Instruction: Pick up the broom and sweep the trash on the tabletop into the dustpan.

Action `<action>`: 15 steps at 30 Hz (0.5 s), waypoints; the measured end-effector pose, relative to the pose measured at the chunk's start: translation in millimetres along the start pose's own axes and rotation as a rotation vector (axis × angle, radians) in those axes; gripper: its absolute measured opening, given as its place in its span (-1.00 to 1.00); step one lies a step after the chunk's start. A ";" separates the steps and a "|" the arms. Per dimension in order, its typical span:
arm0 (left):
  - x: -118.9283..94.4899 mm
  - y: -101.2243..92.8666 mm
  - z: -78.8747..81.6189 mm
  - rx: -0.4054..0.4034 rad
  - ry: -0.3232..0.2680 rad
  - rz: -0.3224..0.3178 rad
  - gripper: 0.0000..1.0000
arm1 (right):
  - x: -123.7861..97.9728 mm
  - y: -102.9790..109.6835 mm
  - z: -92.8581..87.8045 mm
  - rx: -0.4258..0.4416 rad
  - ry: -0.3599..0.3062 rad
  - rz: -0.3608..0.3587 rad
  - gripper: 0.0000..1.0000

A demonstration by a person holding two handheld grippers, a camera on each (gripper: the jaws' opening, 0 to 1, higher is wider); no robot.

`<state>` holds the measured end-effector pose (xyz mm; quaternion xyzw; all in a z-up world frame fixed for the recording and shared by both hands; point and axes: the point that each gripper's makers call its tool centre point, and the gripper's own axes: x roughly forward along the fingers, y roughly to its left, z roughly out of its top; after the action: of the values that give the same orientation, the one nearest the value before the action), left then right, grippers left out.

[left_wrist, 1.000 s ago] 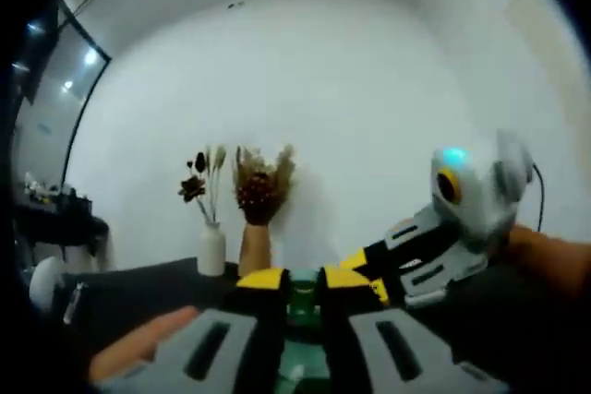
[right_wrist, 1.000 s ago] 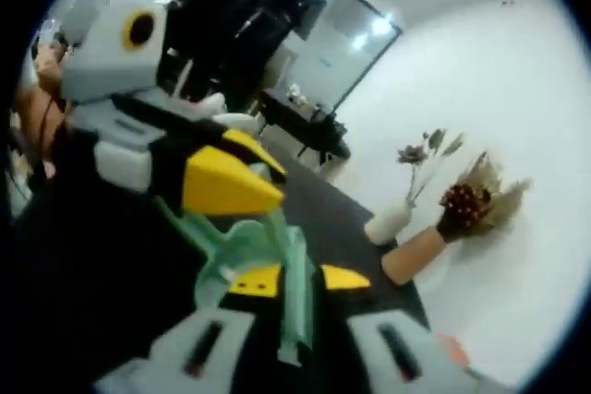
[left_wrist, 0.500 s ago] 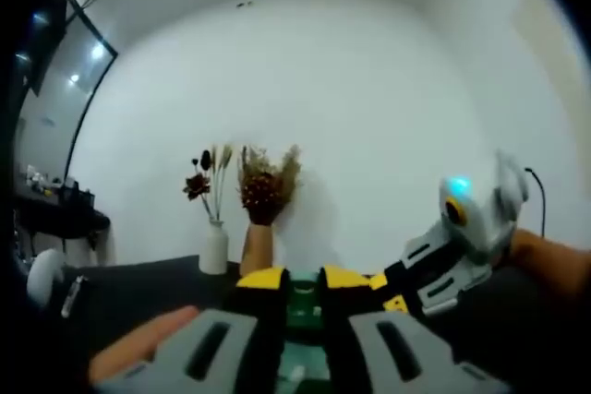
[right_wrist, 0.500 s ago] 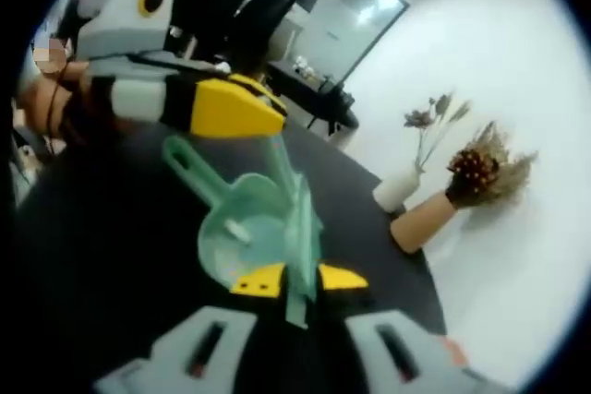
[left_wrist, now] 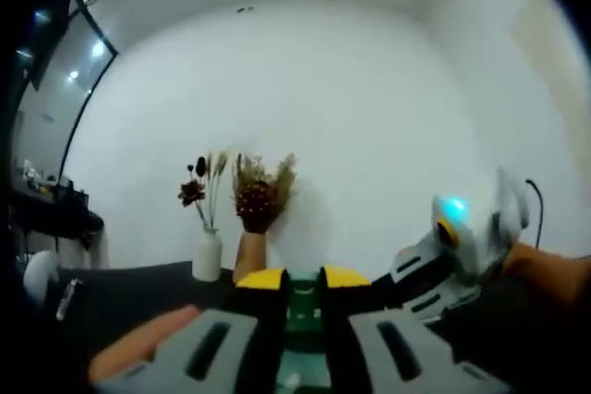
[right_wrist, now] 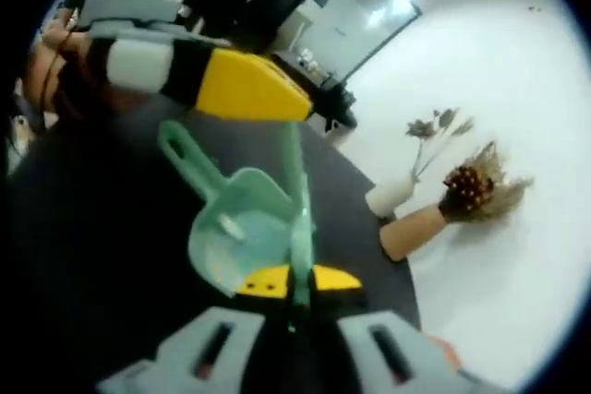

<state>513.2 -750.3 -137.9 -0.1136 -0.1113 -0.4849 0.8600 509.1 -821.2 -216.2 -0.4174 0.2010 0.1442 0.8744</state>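
my right claw (right_wrist: 291,288) is clenched on the broom (right_wrist: 295,219), its thin green handle running forward between my jaws; the dustpan (right_wrist: 235,228) lies on the black tabletop (right_wrist: 92,256) just left of it; my left claw (left_wrist: 303,297) grips something green too, though i cannot tell what. the thin handle could twist in my grip and scatter the trash. the right gripper view shows the dustpan; the left gripper view shows my right claw off to its right.

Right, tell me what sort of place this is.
Probably an office or studio room set up for recording. A black tabletop stands by a plain white wall, with dried-flower vases as decoration, and glass partitions reflecting ceiling lights behind.
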 end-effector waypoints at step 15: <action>9.8 -2.1 3.8 0.031 0.014 -0.040 -0.72 | 2.3 -8.4 -3.0 -0.015 0.004 -0.022 -0.86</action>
<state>516.1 -758.1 -131.2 -0.0946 -0.1150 -0.5010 0.8525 513.9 -828.5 -213.3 -0.4263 0.1970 0.1354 0.8724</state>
